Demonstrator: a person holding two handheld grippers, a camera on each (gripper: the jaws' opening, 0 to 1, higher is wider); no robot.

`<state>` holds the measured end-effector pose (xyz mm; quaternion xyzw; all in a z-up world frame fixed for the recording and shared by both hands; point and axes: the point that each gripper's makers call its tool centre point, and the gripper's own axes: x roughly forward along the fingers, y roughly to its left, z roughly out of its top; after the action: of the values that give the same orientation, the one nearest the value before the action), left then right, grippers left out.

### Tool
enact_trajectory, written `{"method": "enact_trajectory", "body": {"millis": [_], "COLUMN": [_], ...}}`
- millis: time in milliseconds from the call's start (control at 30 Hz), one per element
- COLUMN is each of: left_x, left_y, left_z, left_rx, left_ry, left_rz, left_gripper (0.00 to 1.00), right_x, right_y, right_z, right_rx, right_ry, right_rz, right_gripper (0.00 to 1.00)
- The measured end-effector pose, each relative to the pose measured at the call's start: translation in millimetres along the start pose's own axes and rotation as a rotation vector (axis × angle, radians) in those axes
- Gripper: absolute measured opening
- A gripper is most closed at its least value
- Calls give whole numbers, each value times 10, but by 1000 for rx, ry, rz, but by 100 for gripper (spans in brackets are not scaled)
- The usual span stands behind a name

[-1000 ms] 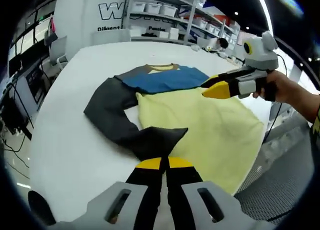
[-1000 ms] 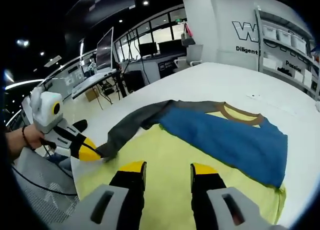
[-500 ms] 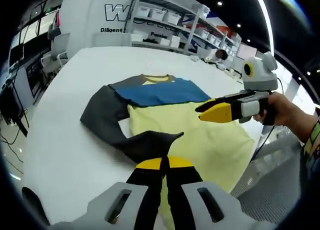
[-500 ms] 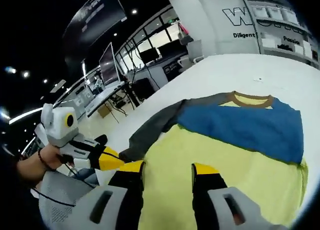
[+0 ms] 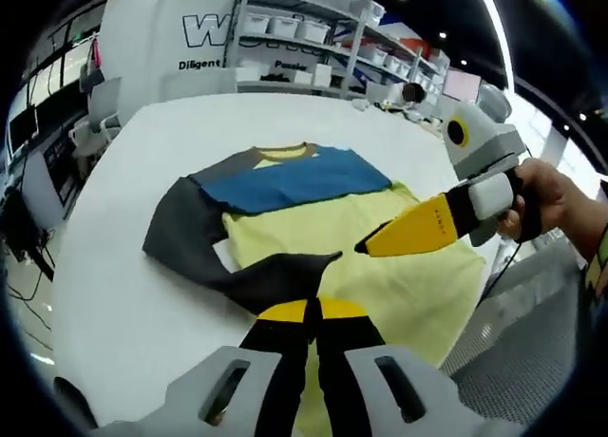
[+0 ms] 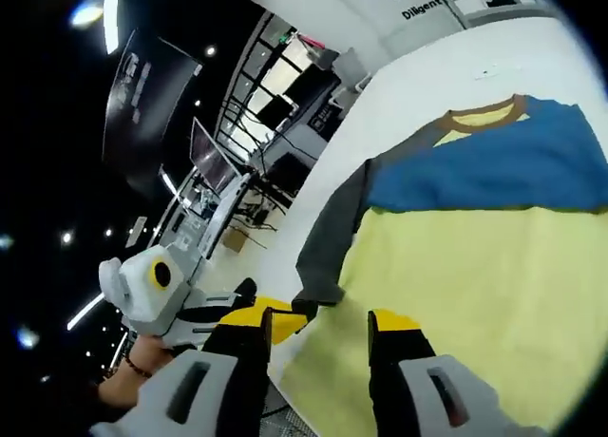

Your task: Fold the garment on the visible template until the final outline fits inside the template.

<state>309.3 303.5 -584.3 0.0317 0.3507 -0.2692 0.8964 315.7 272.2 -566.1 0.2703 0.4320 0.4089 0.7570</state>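
The left gripper [image 5: 304, 311], jaws still clamped on the dark grey sleeve [image 5: 275, 278] of the blue-and-yellow long-sleeved shirt [image 5: 313, 180], holds it folded inward; the right gripper [image 6: 318, 325], jaws apart, has lifted clear.

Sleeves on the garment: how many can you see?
1. The dark grey sleeve folds across the yellow body, its cuff pinched in the left gripper. The other sleeve may be hidden.

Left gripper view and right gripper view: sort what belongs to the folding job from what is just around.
Job:
long-sleeved shirt
its grey sleeve, pinched by the left gripper
right gripper, fingers apart
white table

Around:
shelves with bins
desks with monitors
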Motion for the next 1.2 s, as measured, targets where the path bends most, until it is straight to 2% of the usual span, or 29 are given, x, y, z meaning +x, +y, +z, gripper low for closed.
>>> {"method": "enact_trajectory", "body": {"millis": [100,167,267,300,433,500,700,833,933,1000,1067,1133,1167,1200], "left_x": [22,30,34,35,19,4,-25,-13,4,11,19,21,20,18], "left_y": [-78,-104,-142,-144,-129,-90,-8,-41,-141,-203,-254,-294,-305,-311], "left_z": [27,43,63,66,67,59,96,126,130,119,108,94,93,94], "left_rx": [-12,3,24,20,6,-7,-35,-25,-2,16,24,29,31,33], "left_ry": [-9,-11,-12,-15,-19,-20,-45,-46,-38,-31,-26,-21,-21,-22], "left_rz": [-19,-15,-12,-14,-6,17,47,37,18,7,-2,-9,-11,-12], "left_gripper": [0,0,0,0,0,0,0,0,0,0,0,0,0,0], "right_x": [39,40,57,55,33,-3,-55,-40,2,24,56,70,69,70], "right_y": [19,19,34,34,-65,-122,-121,-27,9,-8,-46,-48,-36,-36], "right_z": [22,-47,-56,-75,-100,-118,-126,-119,-86,-37,-26,11,37,45], "right_rx": [62,105,157,236,282,351,462,535,563,544,517,489,467,443], "right_ry": [-19,14,4,8,2,-7,-31,-42,-50,-75,-66,-77,-86,-87], "right_rz": [26,20,42,43,11,-5,7,65,89,81,59,60,62,59], "right_gripper": [34,32,32,32,34,36,39,38,34,28,26,13,1,0]}}
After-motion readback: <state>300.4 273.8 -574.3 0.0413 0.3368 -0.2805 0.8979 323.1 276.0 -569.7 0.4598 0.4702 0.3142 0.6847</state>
